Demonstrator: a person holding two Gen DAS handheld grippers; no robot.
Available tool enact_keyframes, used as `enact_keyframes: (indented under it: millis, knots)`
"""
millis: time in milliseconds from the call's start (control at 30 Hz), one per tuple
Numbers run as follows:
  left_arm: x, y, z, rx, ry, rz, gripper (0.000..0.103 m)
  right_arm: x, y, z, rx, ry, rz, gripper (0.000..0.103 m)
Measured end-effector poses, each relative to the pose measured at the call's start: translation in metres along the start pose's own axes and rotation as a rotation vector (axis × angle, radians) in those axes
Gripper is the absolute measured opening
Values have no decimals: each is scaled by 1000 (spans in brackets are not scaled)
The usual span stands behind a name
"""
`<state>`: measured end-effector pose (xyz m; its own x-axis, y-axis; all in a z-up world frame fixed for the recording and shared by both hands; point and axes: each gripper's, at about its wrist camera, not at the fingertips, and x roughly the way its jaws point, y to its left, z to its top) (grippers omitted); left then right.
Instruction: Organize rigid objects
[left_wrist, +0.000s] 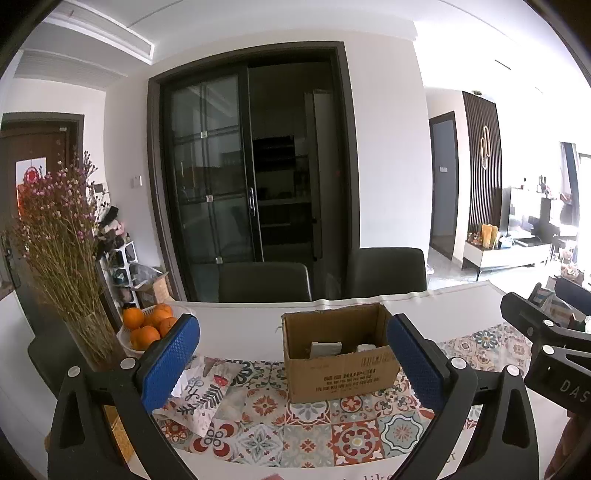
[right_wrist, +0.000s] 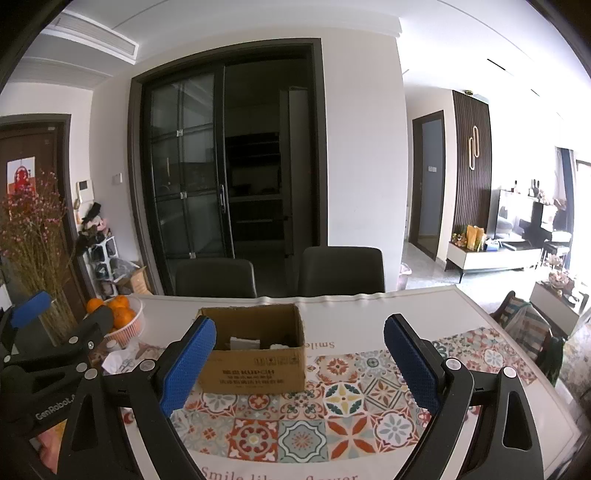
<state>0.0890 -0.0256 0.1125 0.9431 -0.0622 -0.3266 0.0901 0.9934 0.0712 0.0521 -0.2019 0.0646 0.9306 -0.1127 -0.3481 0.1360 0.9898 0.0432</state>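
Patterned table (right_wrist: 343, 398): one cardboard box (right_wrist: 255, 369); left claw (left_wrist: 291, 354), right claw (right_wrist: 299, 354) spread, empty.

Open cardboard box (left_wrist: 341, 360) (upright) on tablecloth (left_wrist: 306, 424)

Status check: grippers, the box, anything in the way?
Left gripper open, empty. Right gripper open, empty. Cardboard box open-topped on the patterned mat, ahead. Path clear.

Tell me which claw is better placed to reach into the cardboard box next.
Left, probably. In its view the cardboard box sits between the open left claw fingers, nearly ahead. In the right wrist view the box lies off toward the left finger of the open right claw. Both claws are empty.
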Motion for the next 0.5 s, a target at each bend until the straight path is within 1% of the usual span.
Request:
enact_keyframes:
  millis: [500]
  knots:
    - [3,1,1,-14,19,-8,103,-1,0,0,2,4,-3,94]
